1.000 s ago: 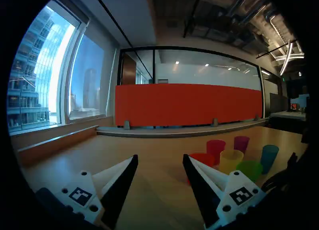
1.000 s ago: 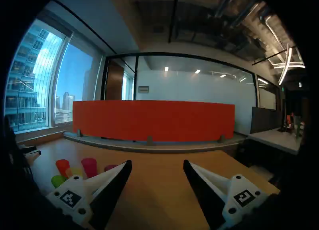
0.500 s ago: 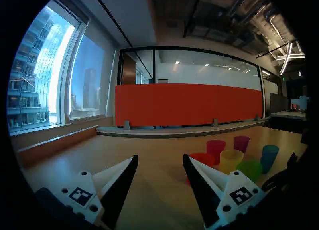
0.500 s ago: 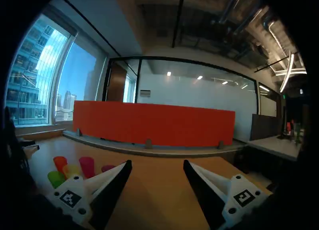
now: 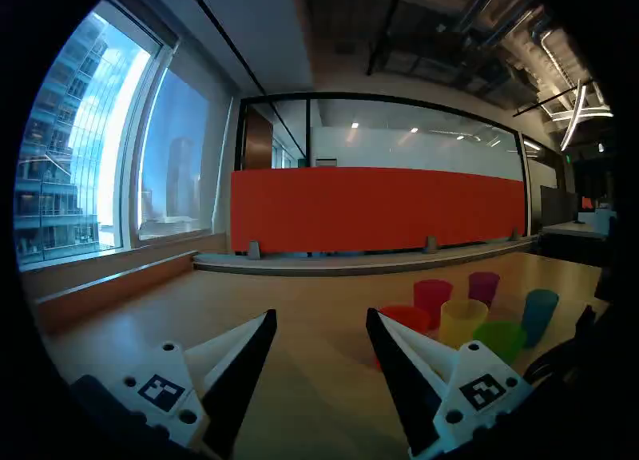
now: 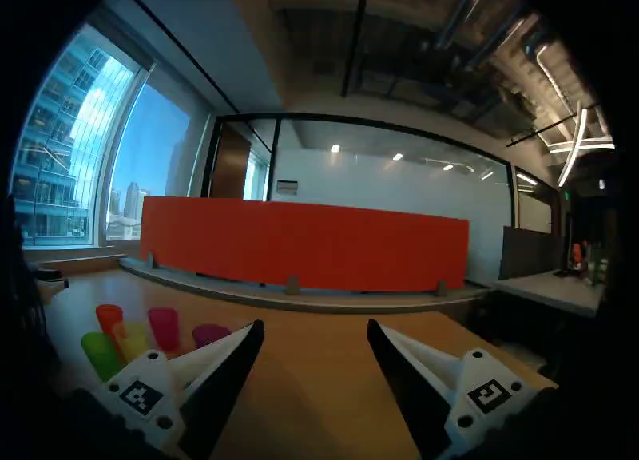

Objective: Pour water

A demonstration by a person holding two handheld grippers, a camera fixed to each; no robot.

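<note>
Left tongs (image 5: 319, 312), right tongs (image 6: 314, 324) — both wide open, empty. Coloured cups (image 5: 463, 320) clustered on table (image 5: 240, 300), ahead-right of left tongs. I fear tight packing — my reaching in could topple neighbours, spill water.

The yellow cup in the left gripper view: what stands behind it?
Behind the yellow cup stand a crimson cup and a purple cup; it partly covers their lower parts.

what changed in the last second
The right gripper shifted and tilted a little: the orange partition now slopes in its view, and the cups show more fully beside one finger. Nothing was gripped or released. The left gripper stayed put; both stay open, cups unmoved.
</note>
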